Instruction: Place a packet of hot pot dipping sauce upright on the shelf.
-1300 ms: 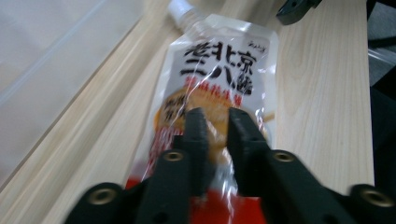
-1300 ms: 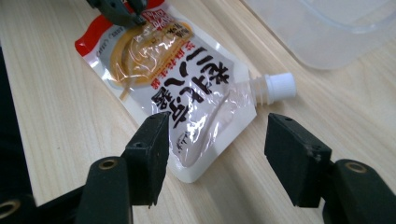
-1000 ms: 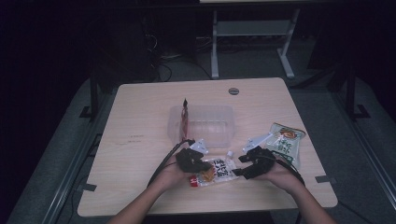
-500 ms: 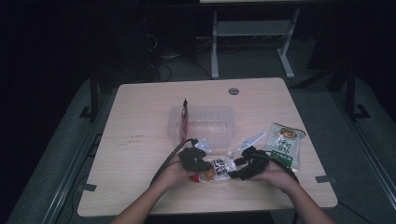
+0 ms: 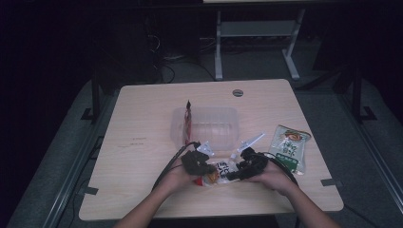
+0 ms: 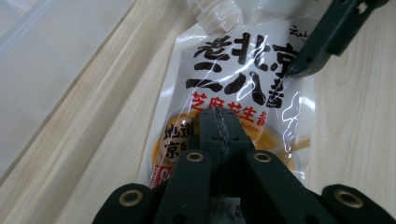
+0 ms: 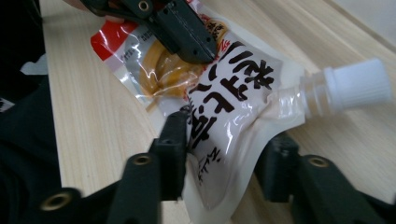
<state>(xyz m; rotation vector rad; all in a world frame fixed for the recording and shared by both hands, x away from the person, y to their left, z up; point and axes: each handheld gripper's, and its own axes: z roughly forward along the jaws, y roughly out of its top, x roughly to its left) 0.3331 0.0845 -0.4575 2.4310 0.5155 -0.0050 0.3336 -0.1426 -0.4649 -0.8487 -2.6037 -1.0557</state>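
A white sauce pouch (image 5: 219, 171) with black characters, an orange picture and a white screw cap (image 7: 357, 84) lies near the table's front edge. My left gripper (image 5: 207, 169) is shut, its tips (image 6: 219, 123) pinched on the pouch's orange part (image 6: 177, 135). My right gripper (image 5: 236, 173) comes in from the right. Its jaws (image 7: 229, 149) have just been closing with the pouch's white end (image 7: 233, 88) between them. Both pads touch the buckled film. The left gripper (image 7: 201, 46) also appears at the top of the right gripper view.
A clear plastic tub (image 5: 204, 110) stands mid-table with a red packet (image 5: 187, 121) upright inside at its left. A green snack packet (image 5: 287, 147) lies to the right, and a white spouted pouch (image 5: 249, 141) sits between it and the tub. A cable hole (image 5: 237, 92) is farther back.
My right gripper has moved left and slightly down to the pouch, and its jaws have narrowed around the white end. The left gripper has stayed put, shut on the pouch.
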